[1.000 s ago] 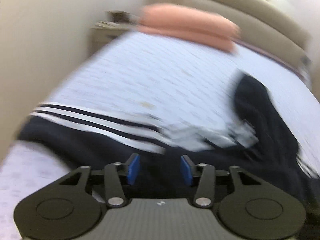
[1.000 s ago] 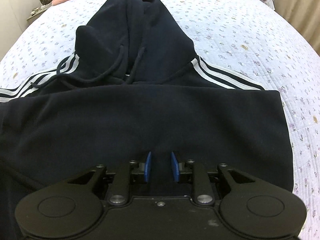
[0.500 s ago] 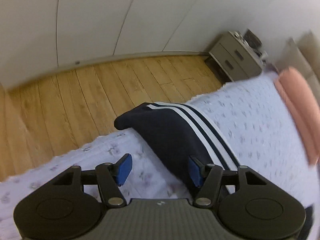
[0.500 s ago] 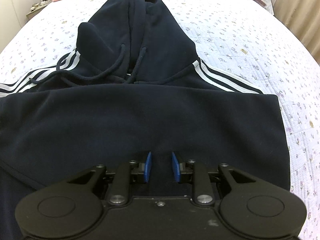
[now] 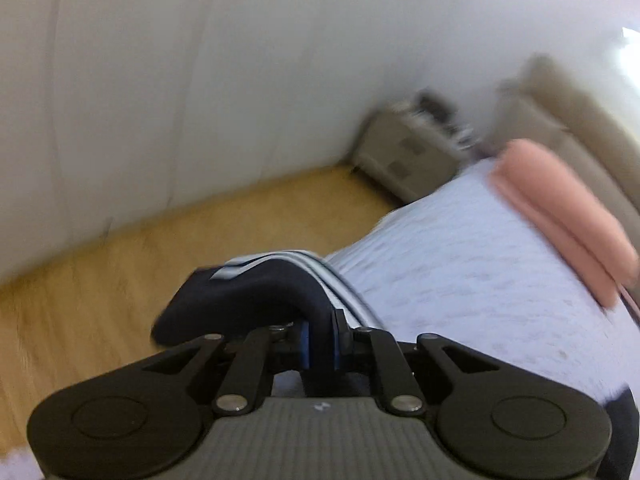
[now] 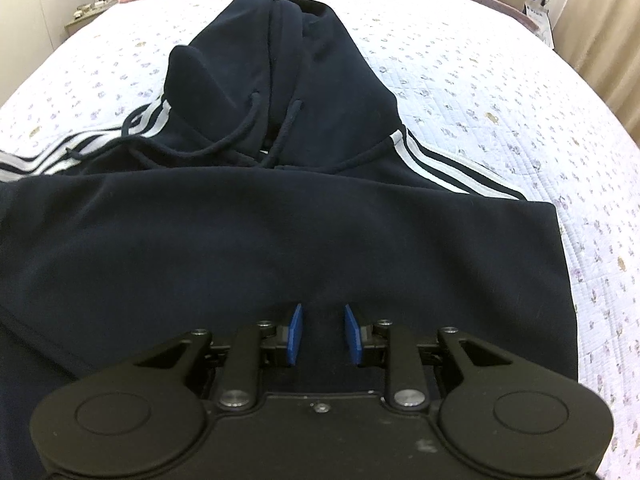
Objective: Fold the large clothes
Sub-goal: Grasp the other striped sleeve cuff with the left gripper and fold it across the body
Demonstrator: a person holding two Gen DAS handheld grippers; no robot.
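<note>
A dark navy hoodie [image 6: 280,232] with white sleeve stripes lies flat on the bed, hood pointing away, its right sleeve folded across the body. My left gripper [image 5: 320,344] is shut on the end of the left sleeve [image 5: 248,296], which is lifted above the bed's left edge, cuff drooping over the floor. My right gripper [image 6: 322,334] is a little open and empty, low over the lower middle of the hoodie's body.
The bed [image 6: 500,92] has a white quilt with small flowers. Pink pillows [image 5: 560,216] lie at its head, by a beige headboard [image 5: 580,120]. A grey nightstand [image 5: 404,156] stands on the wooden floor [image 5: 100,272] by the white wall.
My left gripper has closed on the sleeve end and raised it off the bed edge. My right gripper has barely moved and stays a little open.
</note>
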